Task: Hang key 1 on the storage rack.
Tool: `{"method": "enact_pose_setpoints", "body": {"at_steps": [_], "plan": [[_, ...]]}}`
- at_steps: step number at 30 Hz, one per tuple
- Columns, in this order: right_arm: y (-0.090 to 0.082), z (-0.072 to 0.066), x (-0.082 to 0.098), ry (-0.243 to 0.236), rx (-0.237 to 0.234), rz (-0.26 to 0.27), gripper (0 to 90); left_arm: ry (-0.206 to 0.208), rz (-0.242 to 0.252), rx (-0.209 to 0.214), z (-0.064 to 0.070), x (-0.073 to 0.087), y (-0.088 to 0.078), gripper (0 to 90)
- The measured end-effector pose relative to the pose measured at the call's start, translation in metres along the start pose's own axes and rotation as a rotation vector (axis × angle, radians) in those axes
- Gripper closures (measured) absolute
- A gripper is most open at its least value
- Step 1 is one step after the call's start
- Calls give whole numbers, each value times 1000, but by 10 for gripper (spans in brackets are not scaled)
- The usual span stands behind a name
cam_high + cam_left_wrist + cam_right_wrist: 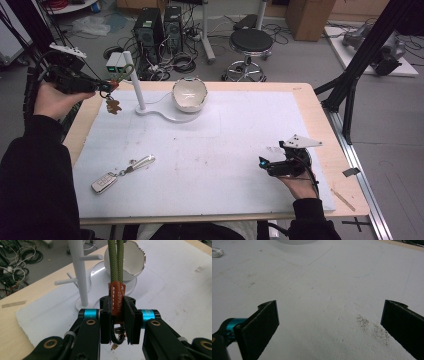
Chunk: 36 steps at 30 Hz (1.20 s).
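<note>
My left gripper (107, 88) (117, 312) hangs in the air over the table's far left corner, shut on the orange leather tab (117, 300) of a keychain. A green cord loop (115, 260) (128, 71) runs from the tab toward the white pegged key stand (136, 82) (80, 277). Under the jaws dangles a small brown charm (113, 105). My right gripper (261, 163) (329, 315) rests low over the white mat (319, 285) at the near right, open, with nothing between its jaws.
A white egg-shaped bowl (189, 94) (133, 262) sits on the stand's base beside the post. A car key (104, 182) with a silver strap (141, 162) lies on the mat (225, 140) at the near left. Computers, cables and a stool stand beyond the table.
</note>
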State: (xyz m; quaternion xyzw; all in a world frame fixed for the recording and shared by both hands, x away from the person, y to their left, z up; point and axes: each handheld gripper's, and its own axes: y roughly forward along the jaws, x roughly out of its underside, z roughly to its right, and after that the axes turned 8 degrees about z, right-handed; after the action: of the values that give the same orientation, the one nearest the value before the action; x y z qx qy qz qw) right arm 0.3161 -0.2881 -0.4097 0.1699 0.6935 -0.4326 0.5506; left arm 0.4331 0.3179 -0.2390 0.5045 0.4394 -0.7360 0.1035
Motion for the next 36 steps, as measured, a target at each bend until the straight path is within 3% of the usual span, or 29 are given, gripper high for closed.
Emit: {"method": "enact_pose_setpoints", "body": {"at_steps": [24,29,30,36], "plan": [[-4,2,4,7,15,-8,5,-55,-94,-41,-24,5,33,768],[-6,3,6,10,22,-7,5,-30,-132,-76,-25,6,44,767],[-7,3,6,12,23,-8,5,-14,-148,-101,-24,7,47,766],[-6,4,7,13,26,-15,5,2,-161,-122,-24,9,55,767]]}}
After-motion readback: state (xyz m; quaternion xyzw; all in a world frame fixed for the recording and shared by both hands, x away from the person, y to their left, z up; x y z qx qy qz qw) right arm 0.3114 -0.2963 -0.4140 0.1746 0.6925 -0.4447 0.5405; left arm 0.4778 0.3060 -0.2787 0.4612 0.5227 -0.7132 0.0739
